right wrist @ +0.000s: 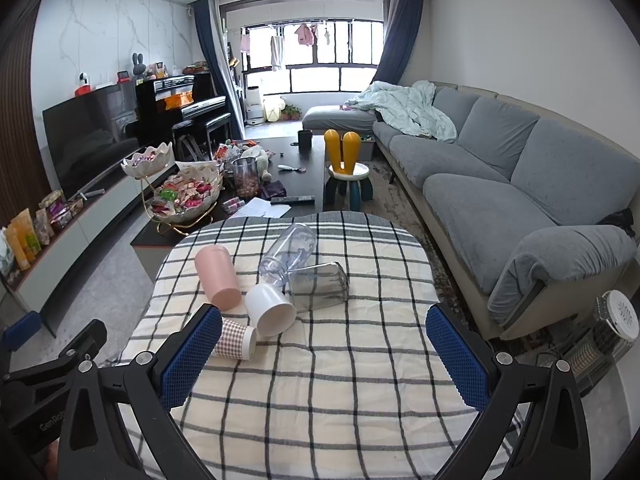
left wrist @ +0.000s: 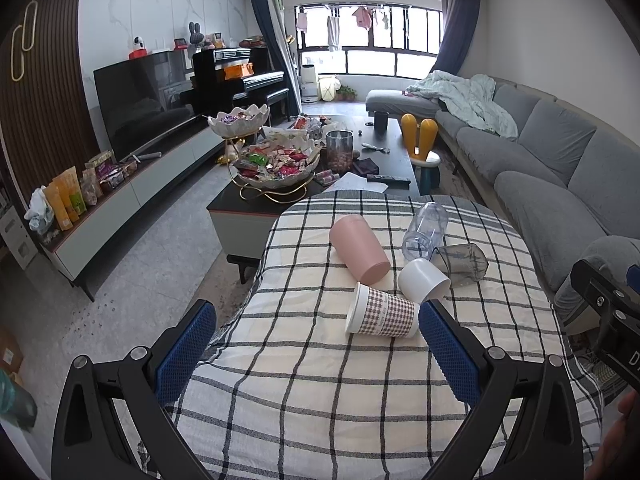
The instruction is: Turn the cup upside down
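Several cups lie on their sides on a checked tablecloth point(left wrist: 320, 400) point(right wrist: 340, 380): a checked paper cup point(left wrist: 382, 315) point(right wrist: 236, 341), a pink cup point(left wrist: 359, 249) point(right wrist: 218, 277), a white cup point(left wrist: 424, 280) point(right wrist: 270, 315), a clear cup point(left wrist: 425, 231) point(right wrist: 289, 253) and a smoky grey cup point(left wrist: 462, 264) point(right wrist: 319, 286). My left gripper point(left wrist: 320, 352) is open and empty, its right finger point(left wrist: 450, 350) just beside the paper cup's base. My right gripper point(right wrist: 324, 356) is open and empty, its left finger point(right wrist: 192, 356) in front of the paper cup.
A dark coffee table point(left wrist: 394, 158) with candy bowls point(left wrist: 276, 164), a jar and a remote stands beyond the cloth. A grey sofa point(right wrist: 500, 184) runs along the right. A TV stand point(left wrist: 132, 196) is at the left. A yellow-eared stool point(right wrist: 346, 174) stands by the coffee table.
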Demonstrator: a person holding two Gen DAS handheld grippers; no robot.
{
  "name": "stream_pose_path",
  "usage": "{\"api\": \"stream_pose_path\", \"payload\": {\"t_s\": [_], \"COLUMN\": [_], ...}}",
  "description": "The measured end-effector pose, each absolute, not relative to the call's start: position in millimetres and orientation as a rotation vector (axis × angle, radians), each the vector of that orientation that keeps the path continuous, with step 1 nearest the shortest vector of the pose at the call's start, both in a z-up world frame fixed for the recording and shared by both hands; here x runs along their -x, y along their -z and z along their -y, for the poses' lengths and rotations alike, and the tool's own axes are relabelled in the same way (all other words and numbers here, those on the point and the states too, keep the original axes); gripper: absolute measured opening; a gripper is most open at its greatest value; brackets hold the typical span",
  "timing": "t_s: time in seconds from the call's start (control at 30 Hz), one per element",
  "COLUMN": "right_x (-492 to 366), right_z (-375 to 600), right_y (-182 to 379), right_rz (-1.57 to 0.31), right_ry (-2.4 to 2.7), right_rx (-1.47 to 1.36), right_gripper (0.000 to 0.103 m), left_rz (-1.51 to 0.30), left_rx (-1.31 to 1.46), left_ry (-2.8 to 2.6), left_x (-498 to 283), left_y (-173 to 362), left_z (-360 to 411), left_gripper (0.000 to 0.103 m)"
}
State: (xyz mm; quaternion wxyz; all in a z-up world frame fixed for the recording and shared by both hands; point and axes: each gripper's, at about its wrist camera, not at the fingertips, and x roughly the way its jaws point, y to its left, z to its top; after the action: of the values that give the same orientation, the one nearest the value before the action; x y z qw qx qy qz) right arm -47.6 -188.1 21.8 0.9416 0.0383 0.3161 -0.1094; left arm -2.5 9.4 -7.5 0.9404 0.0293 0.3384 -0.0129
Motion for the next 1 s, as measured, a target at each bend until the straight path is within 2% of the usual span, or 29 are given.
{"api": "stream_pose_path", "payload": {"t_s": [1.0], "right_x": [22], "right_z": [196], "right_y": [-8], "right_rz": [-0.713], "right_ry": [0.227], "right_rx": [-0.103], "right_gripper": [0.102], "left_rz": [-0.726], "left_rx": [-0.058], "left_ry": [0.027], "left_x": [-1], "left_y": [22], "left_z": [5], "left_gripper": [0.103]}}
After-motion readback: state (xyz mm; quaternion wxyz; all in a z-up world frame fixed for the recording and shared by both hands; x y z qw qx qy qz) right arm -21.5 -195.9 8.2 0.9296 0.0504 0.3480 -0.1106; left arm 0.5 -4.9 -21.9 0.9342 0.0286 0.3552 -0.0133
